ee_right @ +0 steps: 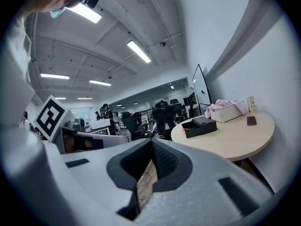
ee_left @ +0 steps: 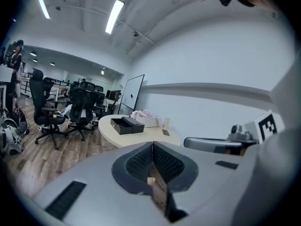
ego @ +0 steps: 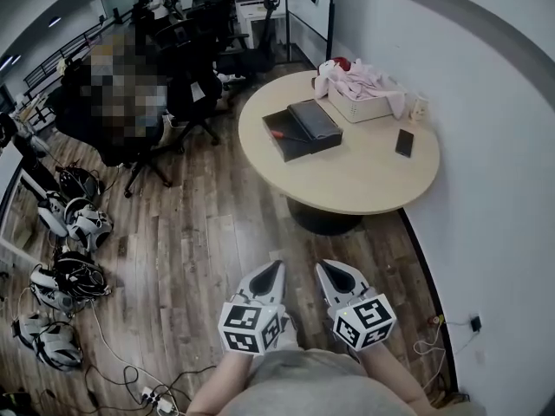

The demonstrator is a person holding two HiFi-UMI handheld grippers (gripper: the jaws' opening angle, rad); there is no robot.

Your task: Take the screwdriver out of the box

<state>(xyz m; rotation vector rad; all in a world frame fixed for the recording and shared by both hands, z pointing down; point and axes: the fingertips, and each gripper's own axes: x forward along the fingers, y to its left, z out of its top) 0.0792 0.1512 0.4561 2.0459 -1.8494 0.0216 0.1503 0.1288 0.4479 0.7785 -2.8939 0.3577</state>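
Screwdriver (ego: 279, 133) lies red-handled in the open box (ego: 290, 151) near the table's (ego: 364, 180) far-left edge, so nothing is done yet. Left tongs (ego: 276, 267) and right tongs (ego: 324, 269) are both clenched, empty, well short of the table. The approach, grab and lift-out all remain.

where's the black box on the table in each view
Head view: black box upper centre, on the left part of the round table.
Left gripper view: black box left of centre, at mid height.
Right gripper view: black box right of centre.
Shared landmark: pink cloth, on the box's right in every view.
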